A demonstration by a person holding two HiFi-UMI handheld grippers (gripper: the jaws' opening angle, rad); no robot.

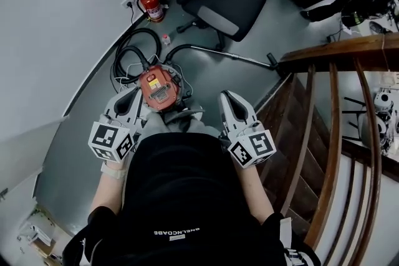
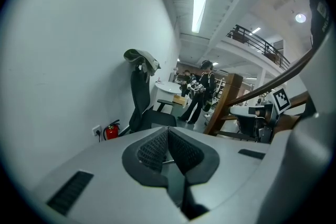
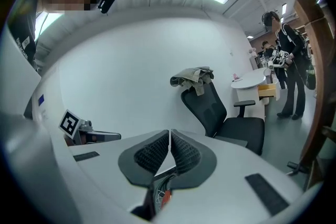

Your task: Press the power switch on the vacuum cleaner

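Left tongs [image 1: 132, 98], right tongs [image 1: 225, 97]: jaws together, near vacuum cleaner [image 1: 157, 89]

Shells of the left gripper [image 2: 168, 134] and right gripper [image 3: 170, 136] are noted as smooth matt grey plastic, the pads [image 2: 152, 152] as dark and finely knurled. The vacuum cleaner [image 1: 159, 89] top is recorded as orange-red plastic with slight sheen, its wand [image 1: 232, 57] as bright metal. The stair rail [image 1: 336, 47] is logged as varnished brown wood, glossy; the floor [image 1: 81, 146] as smooth grey, dull sheen; the chair seat [image 1: 224, 0] as matt black cloth
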